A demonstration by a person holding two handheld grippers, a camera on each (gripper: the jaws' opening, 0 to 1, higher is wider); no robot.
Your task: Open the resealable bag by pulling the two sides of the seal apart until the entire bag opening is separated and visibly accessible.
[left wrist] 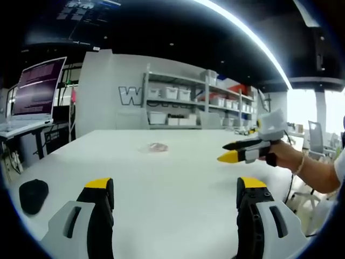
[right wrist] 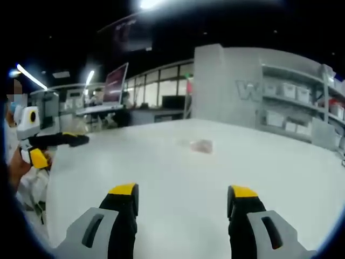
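Observation:
A small clear resealable bag (left wrist: 154, 147) with something pinkish inside lies flat on the white table (left wrist: 178, 183), far out ahead; in the right gripper view the bag (right wrist: 201, 145) lies equally far off. My left gripper (left wrist: 175, 197) is open above the near table, jaws wide apart with nothing between them. My right gripper (right wrist: 183, 199) is likewise open and empty. In the left gripper view, the right gripper (left wrist: 240, 150) comes in from the right, held by a hand. The left gripper (right wrist: 51, 148) appears at the left edge of the right gripper view.
A black round object (left wrist: 33, 195) rests near the table's left edge. A monitor (left wrist: 38, 89) stands on a desk at left. Shelves with white bins (left wrist: 199, 102) line the far wall. Chairs (left wrist: 312, 141) stand at the right.

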